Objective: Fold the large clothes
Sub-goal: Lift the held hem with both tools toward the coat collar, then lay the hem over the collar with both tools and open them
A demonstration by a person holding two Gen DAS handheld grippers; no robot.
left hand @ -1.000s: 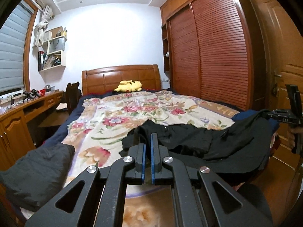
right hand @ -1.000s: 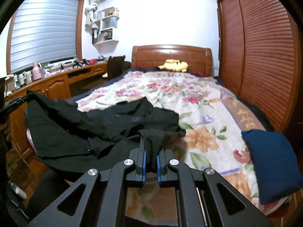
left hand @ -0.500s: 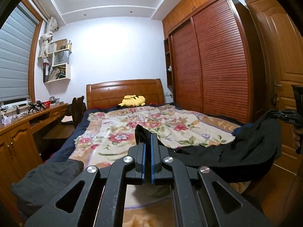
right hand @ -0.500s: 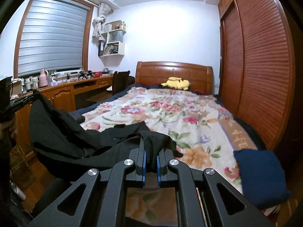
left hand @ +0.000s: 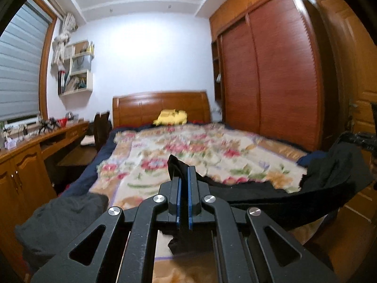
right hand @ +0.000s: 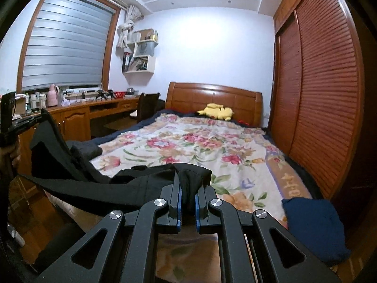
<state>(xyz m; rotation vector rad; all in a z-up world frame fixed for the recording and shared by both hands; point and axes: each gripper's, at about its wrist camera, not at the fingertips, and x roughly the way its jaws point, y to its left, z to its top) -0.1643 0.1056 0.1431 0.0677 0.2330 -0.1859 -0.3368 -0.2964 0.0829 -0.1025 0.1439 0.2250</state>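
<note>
A large black garment [left hand: 282,202] hangs stretched between my two grippers over the foot of the bed with the floral cover [left hand: 188,151]. My left gripper [left hand: 183,172] is shut on one edge of it. My right gripper [right hand: 187,184] is shut on a bunched edge of the same garment [right hand: 113,186]. In the left wrist view the right gripper shows at the far right [left hand: 362,139]. In the right wrist view the left gripper shows at the far left [right hand: 26,122]. The garment's lower part is hidden below both grippers.
A dark grey folded cloth [left hand: 59,219] lies at the bed's near left corner, a navy folded cloth [right hand: 313,226] at the near right. A yellow plush toy [right hand: 216,112] lies by the headboard. A wooden desk [right hand: 75,115] runs along the left, a louvred wardrobe [right hand: 329,94] along the right.
Both grippers have risen and lifted the black garment off the bed cover; it now hangs taut between them instead of lying spread on the bed.
</note>
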